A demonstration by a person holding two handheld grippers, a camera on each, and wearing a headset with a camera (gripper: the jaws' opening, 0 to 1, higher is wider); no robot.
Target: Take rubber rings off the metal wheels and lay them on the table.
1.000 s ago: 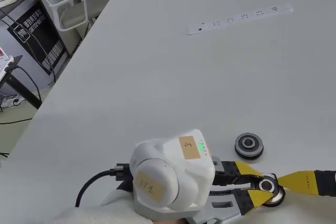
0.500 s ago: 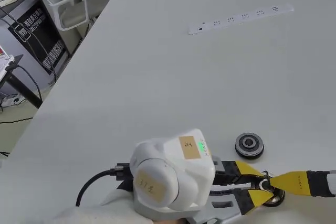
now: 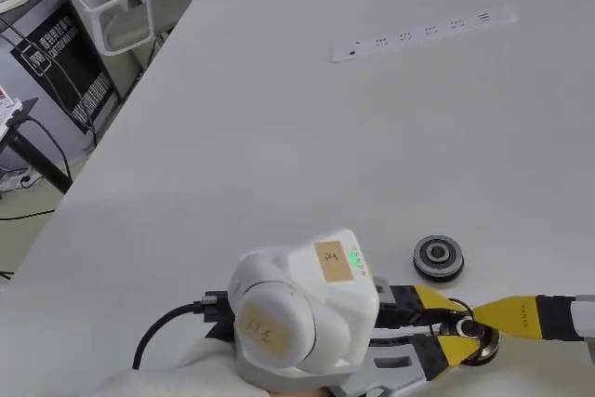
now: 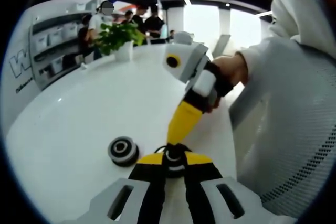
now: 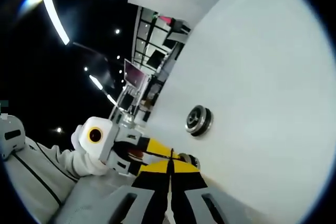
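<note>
White worktop (image 3: 279,137) spreads around the fingers (image 3: 435,299) — a power strip (image 3: 423,33) lies well apart from them, potted plant (image 4: 122,32) and bright windows (image 4: 207,24) far ahead.

Left gripper (image 3: 461,332) low, pointing right, jaws clamped on metal wheel (image 4: 174,160) — right gripper (image 3: 482,320) reaches in from right, jaws pressed together, tips at left's.

There is one white table (image 3: 279,155). On it are two metal wheels: a free wheel (image 3: 438,258) and a held wheel (image 3: 483,349). There are two grippers: the left gripper (image 4: 175,157) and the right gripper (image 5: 170,167). There is one power strip (image 3: 423,33).
</note>
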